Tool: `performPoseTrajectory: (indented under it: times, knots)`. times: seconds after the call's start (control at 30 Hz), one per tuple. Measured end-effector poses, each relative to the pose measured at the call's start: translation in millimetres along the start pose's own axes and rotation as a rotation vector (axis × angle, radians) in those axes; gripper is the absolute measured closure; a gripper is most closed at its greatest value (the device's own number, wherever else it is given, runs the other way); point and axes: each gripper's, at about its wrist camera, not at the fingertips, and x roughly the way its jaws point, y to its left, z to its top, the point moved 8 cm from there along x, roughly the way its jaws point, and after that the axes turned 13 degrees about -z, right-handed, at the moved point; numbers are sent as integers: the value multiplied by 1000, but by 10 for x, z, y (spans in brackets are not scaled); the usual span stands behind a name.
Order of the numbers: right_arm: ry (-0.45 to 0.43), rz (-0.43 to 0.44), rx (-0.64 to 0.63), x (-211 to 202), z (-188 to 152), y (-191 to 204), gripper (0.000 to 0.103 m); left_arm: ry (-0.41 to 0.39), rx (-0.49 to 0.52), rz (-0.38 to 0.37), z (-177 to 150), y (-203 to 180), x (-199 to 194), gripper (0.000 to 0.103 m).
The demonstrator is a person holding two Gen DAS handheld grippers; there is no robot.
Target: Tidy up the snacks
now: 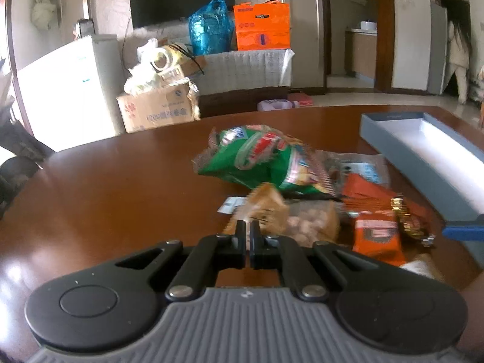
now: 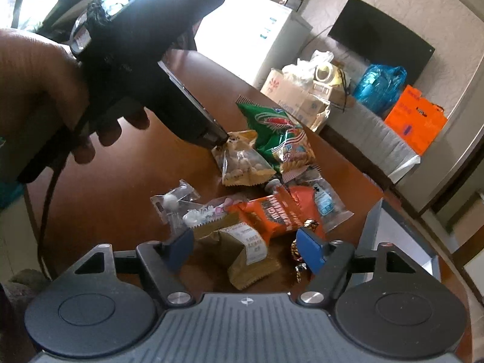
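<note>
A: Left wrist view, item one: the left tool [image 1: 250, 236] is recorded with its jaws drawn together on the top corner of the nut packet [image 1: 305, 222]; the packet is seen lifted at that corner, blurred, its lower part apparently near the bench [image 1: 121, 187].

B: Risk entered: only a thin seam is pinched, so the packet may be judged liable to slip or tear if swung; the green crisp bag [image 1: 257, 157] lies just behind and could be dragged along.

A: Container noted: the blue box [image 1: 393, 148] at the right of the bench, lidless; its white interior is shown bare as far as can be seen; no snack has yet been placed in it.

B: Right wrist view, item two: the right tool [image 2: 245, 251] is logged with jaws spread wide, nothing between them; it hangs over the gold pouch [image 2: 251, 251] with the white label.

A: Adjacent stock: orange packet [image 2: 272, 214] touching the gold pouch; gold-foil sweet [image 2: 298, 249] beside the right finger; clear wrapped sweets [image 2: 178, 202] to the left.

B: Risk entered: a closing grasp here may be judged to catch two wrappers at once, the pile being overlapped; the corner of the box is seen at right, its contents hidden from this view.
</note>
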Motion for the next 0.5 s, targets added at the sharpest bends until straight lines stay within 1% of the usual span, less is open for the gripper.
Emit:
performPoseTrajectory:
  times: [0.03, 0.1, 0.17, 0.2, 0.23, 0.27, 0.3, 0.33, 0.4, 0.5]
  knots:
    - [4, 7, 5, 14, -3, 11, 29, 2, 1, 15, 22, 38, 3, 103]
    - [13, 23, 9, 41, -15, 43, 29, -13, 0, 0, 83, 98, -22, 103]
    - [14, 32, 6, 53, -27, 67, 28, -46, -30, -62, 146, 159, -70, 103]
    - [19, 38, 7, 73, -37, 82, 28, -51, -58, -95, 158, 193, -70, 100]
    - [21, 42, 11, 87, -45, 84, 28, -39, -98, -123, 159, 238, -42, 76]
    - [21, 44, 22, 90, -46, 75, 28, -32, -116, -130, 164, 270, -26, 52]
    - [27, 47, 34, 99, -45, 67, 28, -21, -128, -122, 168, 291, -13, 0]
    - [30, 48, 40, 102, -46, 60, 28, -18, -142, -104, 173, 322, -16, 1]
    - [30, 42, 41, 109, -46, 52, 28, -41, -140, -130, 193, 318, -54, 1]
    - [30, 42, 47, 110, -46, 53, 29, -82, -110, -124, 233, 292, -112, 1]
